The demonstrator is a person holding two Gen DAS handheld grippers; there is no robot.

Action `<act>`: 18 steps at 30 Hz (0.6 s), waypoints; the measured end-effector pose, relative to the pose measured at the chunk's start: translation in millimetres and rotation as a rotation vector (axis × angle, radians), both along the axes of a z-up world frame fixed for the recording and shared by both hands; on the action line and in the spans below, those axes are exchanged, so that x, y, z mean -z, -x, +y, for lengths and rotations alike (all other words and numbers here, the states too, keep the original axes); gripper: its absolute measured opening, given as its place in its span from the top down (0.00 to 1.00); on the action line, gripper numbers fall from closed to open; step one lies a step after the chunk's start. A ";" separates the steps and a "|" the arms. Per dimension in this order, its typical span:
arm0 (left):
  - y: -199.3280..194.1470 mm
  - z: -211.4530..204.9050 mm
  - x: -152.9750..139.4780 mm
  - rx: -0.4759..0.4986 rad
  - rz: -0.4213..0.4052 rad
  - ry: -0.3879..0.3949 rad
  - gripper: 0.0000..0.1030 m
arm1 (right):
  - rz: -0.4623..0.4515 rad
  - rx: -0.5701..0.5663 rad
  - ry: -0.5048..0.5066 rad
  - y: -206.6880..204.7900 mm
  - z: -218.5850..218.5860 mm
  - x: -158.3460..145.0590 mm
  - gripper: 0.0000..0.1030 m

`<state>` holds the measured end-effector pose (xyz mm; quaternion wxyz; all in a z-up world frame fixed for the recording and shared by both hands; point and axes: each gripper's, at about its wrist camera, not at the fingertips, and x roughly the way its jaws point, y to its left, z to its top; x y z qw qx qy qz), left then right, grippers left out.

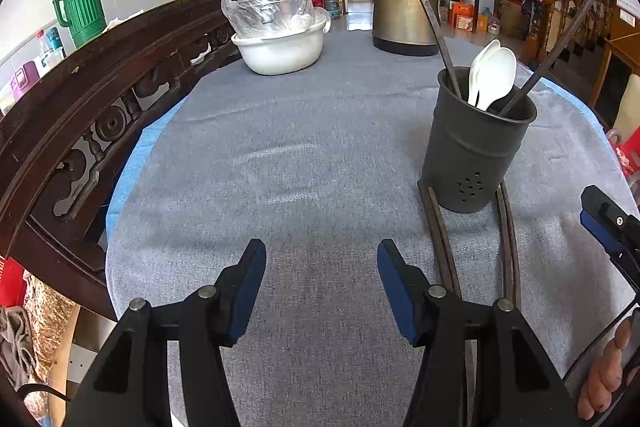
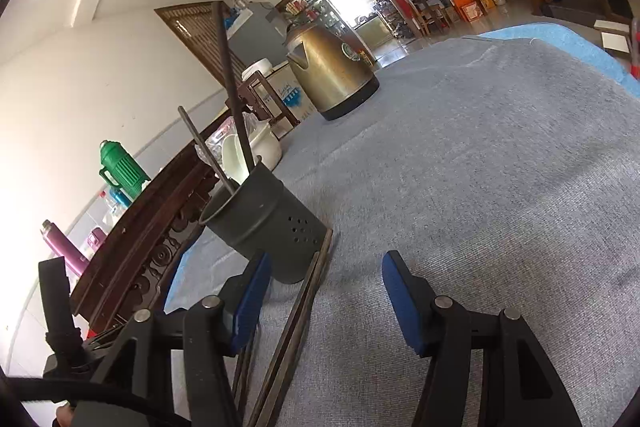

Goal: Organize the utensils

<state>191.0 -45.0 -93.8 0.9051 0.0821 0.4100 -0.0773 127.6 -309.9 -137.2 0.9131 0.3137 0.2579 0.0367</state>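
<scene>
Chopsticks and white spoons (image 1: 492,75) stand together in a dark grey utensil holder (image 1: 476,147) on the grey cloth (image 1: 312,163) of the table, at about two o'clock from the left gripper (image 1: 322,291). One dark chopstick (image 1: 420,11) leans toward eleven o'clock out of the holder, another (image 1: 556,51) toward one o'clock, and the spoons' bowls rise between them. More dark chopsticks lie flat on the cloth: one pair (image 1: 442,239) runs from the holder's base at its seven o'clock side back toward the left gripper's right finger, and another pair (image 1: 510,239) runs back from its five o'clock side. In the right wrist view the holder (image 2: 264,223) sits at eleven o'clock from the right gripper (image 2: 326,301), with flat chopsticks (image 2: 296,327) passing between its fingers nearer the left one, though whether they touch it I cannot tell. Both grippers are spread wide and grasp nothing, blue pads (image 1: 246,295) facing inward over bare cloth. The right gripper's tip (image 1: 604,223) shows at three o'clock in the left view. Farther off, a brass-coloured kettle (image 1: 404,7) stands at twelve o'clock behind the holder, a white basin (image 1: 280,51) with a plastic-wrapped pot at eleven o'clock, and a green thermos jug (image 1: 80,7) beyond the carved wooden rail (image 1: 100,99) at ten o'clock.
</scene>
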 end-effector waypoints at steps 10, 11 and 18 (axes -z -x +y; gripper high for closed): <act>-10.4 1.7 9.8 0.018 0.056 0.053 0.42 | 0.025 -0.010 -0.004 -2.4 0.7 3.6 0.40; -13.0 1.8 10.9 0.025 0.066 0.064 0.42 | 0.030 -0.009 -0.004 -3.0 0.9 4.1 0.40; -37.8 -4.8 14.4 0.109 0.122 0.137 0.42 | 0.143 -0.043 0.099 -26.3 20.8 5.0 0.62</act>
